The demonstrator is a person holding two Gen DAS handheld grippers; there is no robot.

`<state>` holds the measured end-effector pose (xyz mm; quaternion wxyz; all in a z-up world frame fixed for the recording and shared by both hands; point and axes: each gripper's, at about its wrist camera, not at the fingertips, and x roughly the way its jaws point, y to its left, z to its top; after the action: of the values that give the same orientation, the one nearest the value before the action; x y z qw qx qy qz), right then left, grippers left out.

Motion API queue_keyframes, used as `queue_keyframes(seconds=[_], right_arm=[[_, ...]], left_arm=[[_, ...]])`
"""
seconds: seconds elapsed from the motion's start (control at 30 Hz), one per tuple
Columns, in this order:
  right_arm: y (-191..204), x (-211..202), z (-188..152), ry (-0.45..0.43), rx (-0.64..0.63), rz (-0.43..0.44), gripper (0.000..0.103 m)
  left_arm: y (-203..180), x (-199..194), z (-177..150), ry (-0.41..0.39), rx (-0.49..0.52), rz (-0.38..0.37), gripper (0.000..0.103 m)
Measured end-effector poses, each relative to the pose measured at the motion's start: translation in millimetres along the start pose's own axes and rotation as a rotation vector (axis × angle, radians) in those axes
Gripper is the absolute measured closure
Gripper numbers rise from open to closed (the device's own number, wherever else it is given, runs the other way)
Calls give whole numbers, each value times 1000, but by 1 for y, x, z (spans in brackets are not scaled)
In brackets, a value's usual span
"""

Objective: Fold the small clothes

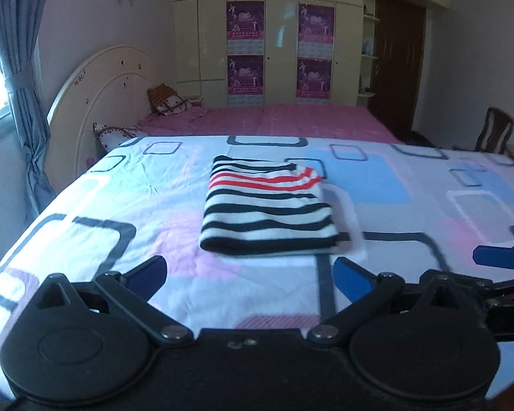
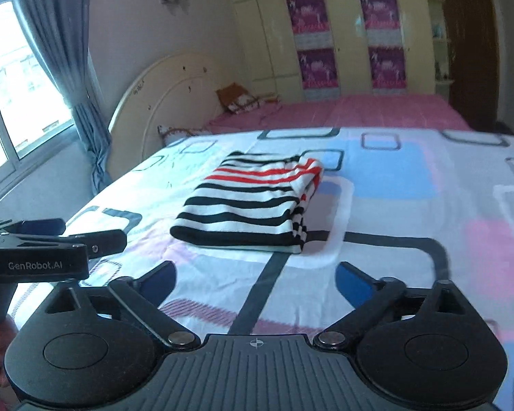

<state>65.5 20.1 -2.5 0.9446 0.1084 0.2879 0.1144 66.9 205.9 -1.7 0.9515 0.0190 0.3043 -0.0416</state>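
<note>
A small striped garment (image 1: 267, 209), white with black bands and a few red ones, lies folded into a neat rectangle on the patterned bed sheet (image 1: 85, 205). In the right wrist view the same striped garment (image 2: 250, 205) sits ahead and slightly left. My left gripper (image 1: 250, 274) stands open, its blue-padded fingers spread wide, short of the garment's near edge with nothing between them. My right gripper (image 2: 255, 279) is open too, apart from the cloth and holding nothing. Each gripper shows at the edge of the other's view.
The sheet (image 2: 394, 239) covers a raised surface in front of a pink bed (image 1: 274, 120) with cushions (image 1: 168, 102) and a rounded headboard (image 1: 96, 96). A wardrobe with purple posters (image 1: 277, 48), a dark door, a chair (image 1: 493, 130) and a curtained window (image 2: 27, 68) stand around.
</note>
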Motion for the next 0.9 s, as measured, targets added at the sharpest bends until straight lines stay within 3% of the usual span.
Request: queue_keyframes(seconds=[0.13,0.33,0.9], right_arm=[[19,-42,-6,-71,-60,-21,0],[42,-75,-17,-175,-117,-131,0],[43,-82,-19,-195,-81,-112,0]], left_arm=[[4,-31,-6,-26,-56,6,0],[6,-61,-13,-62,-39,81,0],[12,-90,-19,-127,-31,125,0]])
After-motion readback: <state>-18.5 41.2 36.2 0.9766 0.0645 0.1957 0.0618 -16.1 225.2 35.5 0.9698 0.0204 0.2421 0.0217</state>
